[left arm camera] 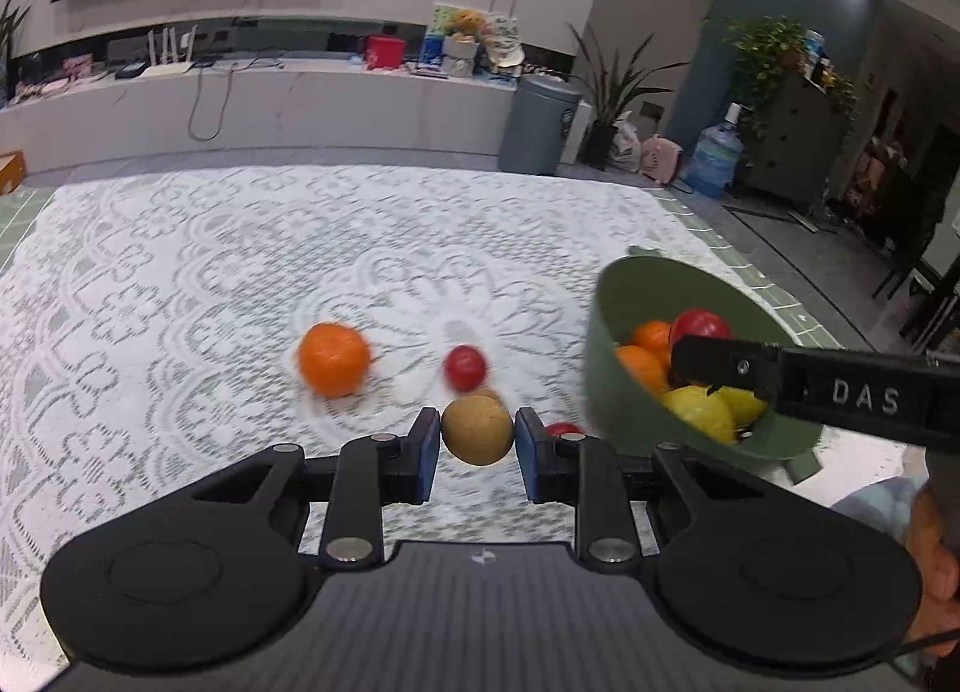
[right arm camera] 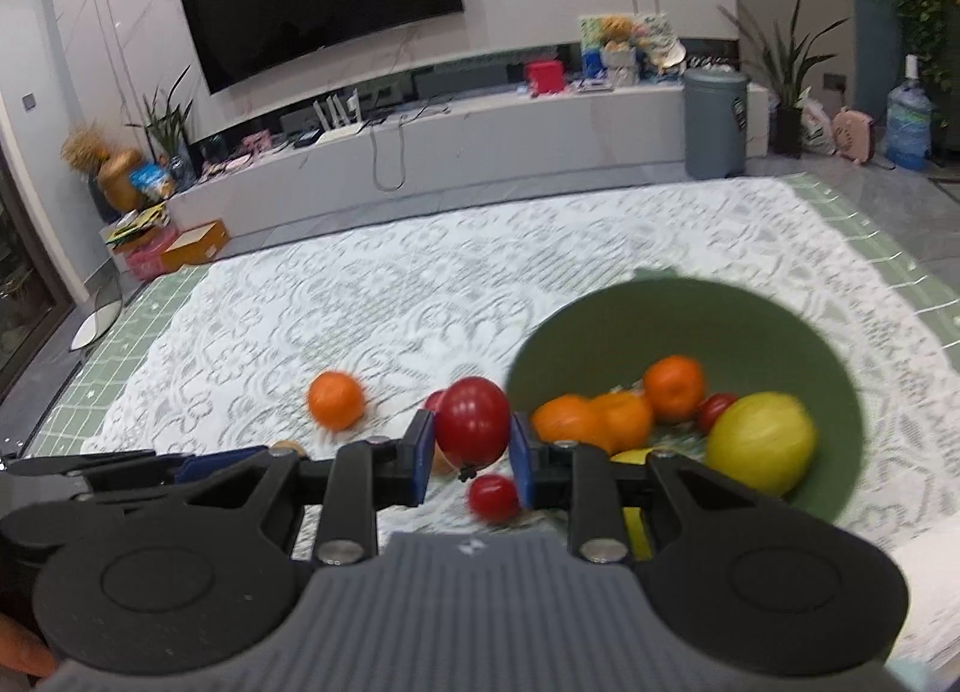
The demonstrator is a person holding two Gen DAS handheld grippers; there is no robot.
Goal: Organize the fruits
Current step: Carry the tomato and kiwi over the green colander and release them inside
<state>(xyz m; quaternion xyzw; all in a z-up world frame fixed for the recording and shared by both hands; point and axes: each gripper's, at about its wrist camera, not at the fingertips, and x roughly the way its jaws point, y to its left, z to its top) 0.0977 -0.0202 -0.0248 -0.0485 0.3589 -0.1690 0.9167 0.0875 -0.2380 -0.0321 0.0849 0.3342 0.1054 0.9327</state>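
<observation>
Blue-padded left gripper (left arm camera: 478, 440) clamps a brown fruit (left arm camera: 478, 430), while the right gripper (right arm camera: 472, 440) clamps a red tomato (right arm camera: 472, 422) just left of the green bowl (right arm camera: 840, 368), likely its destination; an orange (left arm camera: 333, 359) lies farther left.

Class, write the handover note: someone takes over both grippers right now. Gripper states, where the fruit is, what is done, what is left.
Left gripper: shut on a brown round fruit, above the lace cloth.
Right gripper: shut on a large red fruit, beside the green bowl.
Done: oranges, a yellow fruit and a small red one already in the bowl.
Left: bowl both held fruits, then the loose orange and small red fruits on the cloth.
</observation>
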